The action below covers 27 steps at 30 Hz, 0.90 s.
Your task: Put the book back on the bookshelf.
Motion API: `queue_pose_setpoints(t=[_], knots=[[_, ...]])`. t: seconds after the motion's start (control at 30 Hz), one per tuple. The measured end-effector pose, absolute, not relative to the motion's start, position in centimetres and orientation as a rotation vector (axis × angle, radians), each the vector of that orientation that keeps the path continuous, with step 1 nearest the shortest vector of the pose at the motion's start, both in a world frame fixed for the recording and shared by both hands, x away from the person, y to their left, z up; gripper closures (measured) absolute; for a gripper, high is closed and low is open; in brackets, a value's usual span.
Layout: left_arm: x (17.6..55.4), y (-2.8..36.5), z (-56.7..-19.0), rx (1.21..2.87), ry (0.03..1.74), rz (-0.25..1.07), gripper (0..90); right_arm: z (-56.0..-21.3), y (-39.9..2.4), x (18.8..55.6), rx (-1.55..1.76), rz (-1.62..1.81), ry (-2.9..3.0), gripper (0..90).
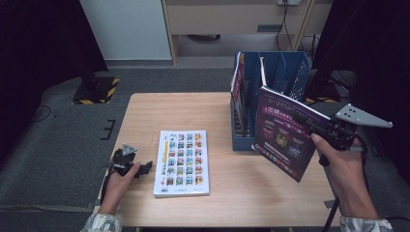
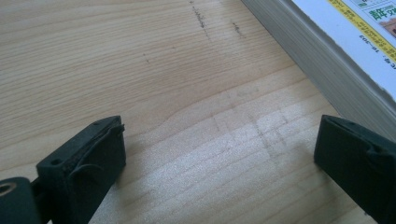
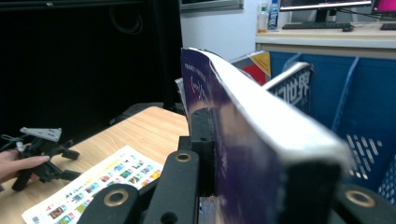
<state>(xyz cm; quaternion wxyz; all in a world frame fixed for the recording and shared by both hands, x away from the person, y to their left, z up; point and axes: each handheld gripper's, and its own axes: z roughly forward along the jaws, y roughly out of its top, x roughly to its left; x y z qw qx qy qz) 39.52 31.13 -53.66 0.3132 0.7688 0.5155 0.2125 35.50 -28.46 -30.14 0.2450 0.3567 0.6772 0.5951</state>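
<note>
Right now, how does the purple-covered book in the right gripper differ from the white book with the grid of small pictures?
The purple-covered book is held in the air, tilted, beside the blue file rack, clamped in the right gripper; the white book with the picture grid lies flat on the wooden table, ungripped, beside the open left gripper. One cover is dark, the other pale. Both are closed paperbacks.
</note>
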Motion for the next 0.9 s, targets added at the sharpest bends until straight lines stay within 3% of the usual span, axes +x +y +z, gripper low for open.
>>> queue_pose_setpoints(t=[0.3,0.9], knots=[[39.5,31.1,-53.7,2.027,1.359,0.560,1.3,-27.9,-27.7,36.0,0.966,1.597,1.851,84.3],[39.5,31.1,-53.7,2.027,1.359,0.560,1.2,-27.1,-29.7,36.4,1.058,1.518,1.776,84.3]])
